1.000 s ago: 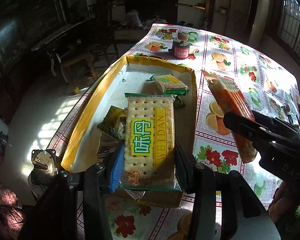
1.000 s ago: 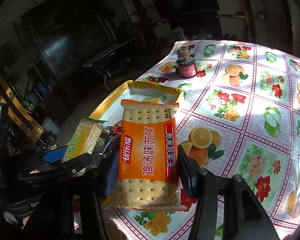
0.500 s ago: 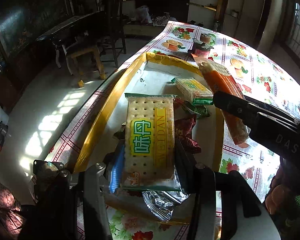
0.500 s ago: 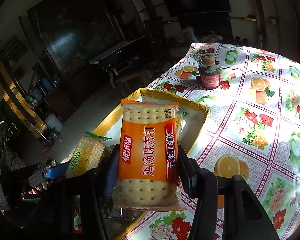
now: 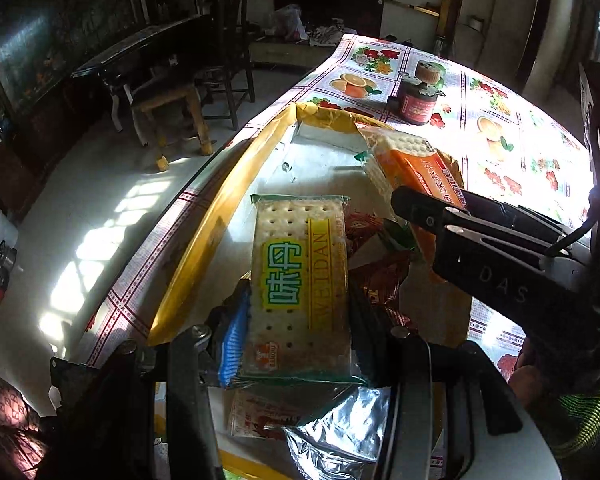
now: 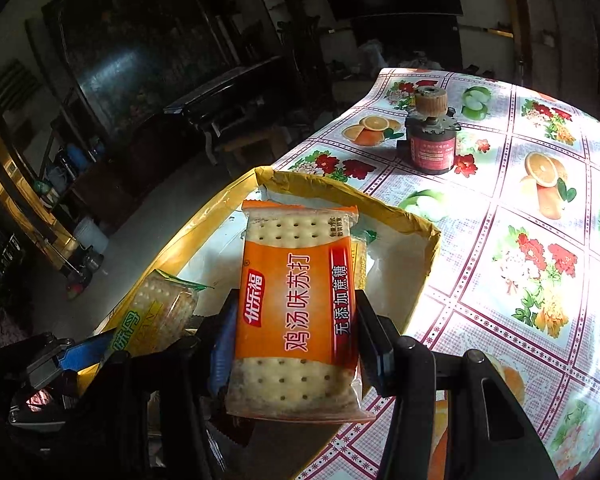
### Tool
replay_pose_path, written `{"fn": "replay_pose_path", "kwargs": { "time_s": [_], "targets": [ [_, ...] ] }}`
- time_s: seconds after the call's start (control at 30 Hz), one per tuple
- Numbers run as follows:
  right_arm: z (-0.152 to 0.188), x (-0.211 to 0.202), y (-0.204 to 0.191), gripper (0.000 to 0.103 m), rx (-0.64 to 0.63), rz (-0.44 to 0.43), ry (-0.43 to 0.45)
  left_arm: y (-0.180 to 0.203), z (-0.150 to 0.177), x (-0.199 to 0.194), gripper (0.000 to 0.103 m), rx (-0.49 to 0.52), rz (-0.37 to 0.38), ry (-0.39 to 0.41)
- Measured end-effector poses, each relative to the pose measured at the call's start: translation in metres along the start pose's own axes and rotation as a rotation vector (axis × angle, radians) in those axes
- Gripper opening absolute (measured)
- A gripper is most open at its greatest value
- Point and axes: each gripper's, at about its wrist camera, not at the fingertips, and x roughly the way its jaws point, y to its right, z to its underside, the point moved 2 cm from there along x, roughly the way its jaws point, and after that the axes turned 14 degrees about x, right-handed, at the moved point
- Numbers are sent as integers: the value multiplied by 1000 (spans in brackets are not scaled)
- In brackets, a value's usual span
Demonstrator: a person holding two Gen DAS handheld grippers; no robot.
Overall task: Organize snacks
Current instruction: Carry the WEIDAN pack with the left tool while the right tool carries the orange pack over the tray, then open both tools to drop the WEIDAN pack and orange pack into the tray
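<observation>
Seen from the left wrist, going left to right: sunlit pale floor and dark wooden chairs (image 5: 204,80) at upper left, then the shallow cardboard box with yellow-taped rim (image 5: 204,240) running up the middle of the frame on the flower-and-fruit printed tablecloth (image 5: 500,160). Low centre, the left gripper (image 5: 296,320) clenched on the long sides of a green-edged clear packet of crackers (image 5: 300,280), held over the box; readable on its yellow-green label, two Chinese characters and "WEIDAN". Beneath it, only here visible, red crinkled snack wrappers (image 5: 380,272) and a silver foil bag (image 5: 340,432) lying in the box. To the right, the black body of the other gripper marked "DAS", reaching in over the box's right rim with an orange packet of soda crackers (image 5: 412,164) seen edge-on; at lower right a bit of hand and a green knit cuff (image 5: 580,412). At upper right, a small dark red-labelled jar with a tan lid (image 5: 418,100) standing on the cloth beyond the box. Seen from the right wrist: at lower left the green packet tilted, with a blue pad beside it; centre, the right gripper (image 6: 296,344) clamped on the orange packet's sides, above the box's near part. Legible only here, its front: "优乐福", "鸡汤味苏打", "无添加蔗糖". Upper right, the same jar, label too small to read.
</observation>
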Motion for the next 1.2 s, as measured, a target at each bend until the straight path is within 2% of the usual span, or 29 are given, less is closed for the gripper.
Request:
{"fn": "replay_pose_path", "kwargs": {
  "time_s": [0.33, 0.47, 0.7, 1.2],
  "targets": [
    [-4, 7, -8, 56, -58, 40, 10, 0, 1, 9, 51, 12, -12, -28],
    [-5, 8, -6, 56, -46, 38, 5, 0, 3, 12, 64, 16, -6, -42],
    [-4, 2, -8, 61, -44, 23, 0, 1, 5, 1, 72, 17, -14, -26],
    [3, -40, 0, 65, -12, -8, 56, 9, 10, -30, 72, 20, -19, 19]
  ]
}}
